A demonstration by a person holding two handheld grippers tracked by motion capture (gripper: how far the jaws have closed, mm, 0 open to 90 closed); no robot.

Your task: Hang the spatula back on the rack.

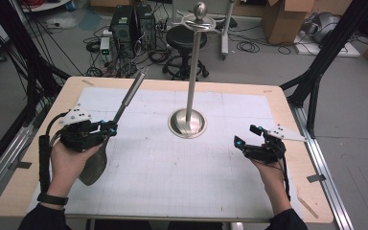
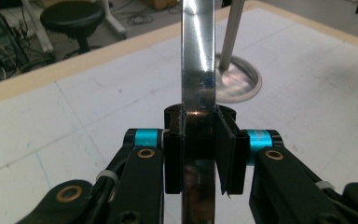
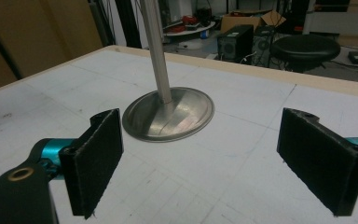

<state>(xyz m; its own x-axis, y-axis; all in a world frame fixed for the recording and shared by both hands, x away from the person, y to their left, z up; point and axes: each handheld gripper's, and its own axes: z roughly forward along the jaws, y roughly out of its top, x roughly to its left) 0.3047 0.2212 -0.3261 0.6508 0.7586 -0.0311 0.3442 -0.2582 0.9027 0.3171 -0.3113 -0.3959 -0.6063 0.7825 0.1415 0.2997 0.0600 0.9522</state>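
Observation:
A long steel utensil [image 1: 124, 103] with a spoon-like head [image 1: 94, 165] is clamped by its flat handle [image 2: 196, 56] in my left gripper [image 1: 111, 128], which is shut on it above the table's left side. The handle slants up and away; the head hangs by the person's left hand. In the left gripper view both pads [image 2: 173, 158] press the handle. A steel stand [image 1: 191, 72] with a round base [image 1: 187, 122] and hooks at its top [image 1: 199, 20] rises mid-table. My right gripper [image 1: 247, 135] stands open at the right, and its pads [image 3: 95, 158] face the stand's base [image 3: 168, 114] with nothing between them.
A white gridded mat [image 1: 172, 167] covers the wooden table [image 1: 278, 96]. Beyond the far edge stand a black stool [image 1: 186, 38], computer towers [image 1: 132, 24], floor cables and cardboard boxes [image 1: 287, 19]. Black frame struts [image 1: 316, 72] flank both sides.

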